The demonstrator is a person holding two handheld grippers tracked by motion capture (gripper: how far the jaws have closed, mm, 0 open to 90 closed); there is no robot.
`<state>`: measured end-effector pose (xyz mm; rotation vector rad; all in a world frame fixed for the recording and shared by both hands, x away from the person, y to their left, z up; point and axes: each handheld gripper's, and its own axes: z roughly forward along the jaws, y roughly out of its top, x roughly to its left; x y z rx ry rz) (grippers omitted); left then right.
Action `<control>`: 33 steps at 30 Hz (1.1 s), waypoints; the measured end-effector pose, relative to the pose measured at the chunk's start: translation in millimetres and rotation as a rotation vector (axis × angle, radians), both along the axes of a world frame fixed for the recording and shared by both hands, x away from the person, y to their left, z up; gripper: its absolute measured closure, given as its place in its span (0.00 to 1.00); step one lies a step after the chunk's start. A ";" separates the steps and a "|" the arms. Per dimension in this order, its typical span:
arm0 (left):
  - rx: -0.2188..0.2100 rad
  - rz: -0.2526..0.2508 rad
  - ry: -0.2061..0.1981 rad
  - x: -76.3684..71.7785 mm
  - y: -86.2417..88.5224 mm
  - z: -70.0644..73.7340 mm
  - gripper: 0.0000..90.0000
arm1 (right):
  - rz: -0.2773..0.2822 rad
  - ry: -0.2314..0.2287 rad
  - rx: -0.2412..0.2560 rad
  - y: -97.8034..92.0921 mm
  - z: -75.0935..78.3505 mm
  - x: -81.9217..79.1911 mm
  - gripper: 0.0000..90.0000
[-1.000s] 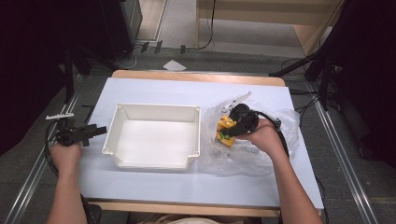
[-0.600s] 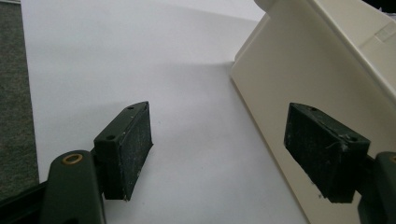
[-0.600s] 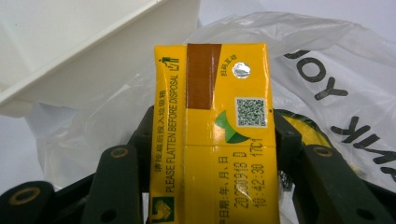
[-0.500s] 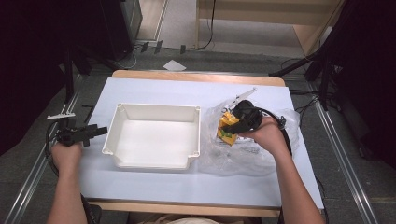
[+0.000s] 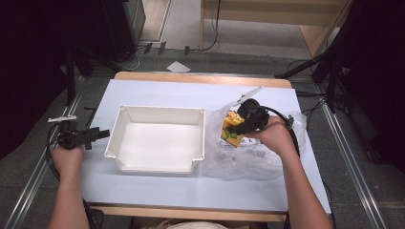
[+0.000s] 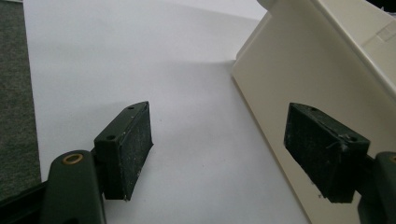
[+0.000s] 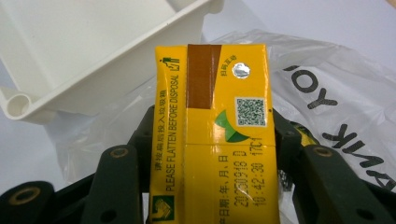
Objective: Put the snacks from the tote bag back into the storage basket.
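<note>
A yellow drink carton is held between the jaws of my right gripper, just above a clear plastic bag right of the white tub. The carton's printed top faces the right gripper view, with the tub's corner close behind it. My left gripper rests low over the white table sheet beside the tub's left wall. Its jaws stand wide apart with nothing between them.
The crumpled plastic bag with black lettering lies under and behind the carton, with small dark items inside it. A white strip lies at the table's left edge. Dark stands and cables surround the table.
The right gripper has lifted the carton slightly and shifted it a little toward the tub. The left gripper has stayed where it was.
</note>
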<state>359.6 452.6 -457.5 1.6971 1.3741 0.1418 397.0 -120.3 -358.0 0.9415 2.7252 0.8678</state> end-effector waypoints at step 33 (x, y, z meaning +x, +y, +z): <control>0.000 0.004 -0.001 0.1 -0.4 0.2 0.27 | 0.012 -0.032 0.036 10.3 38.4 -5.7 0.58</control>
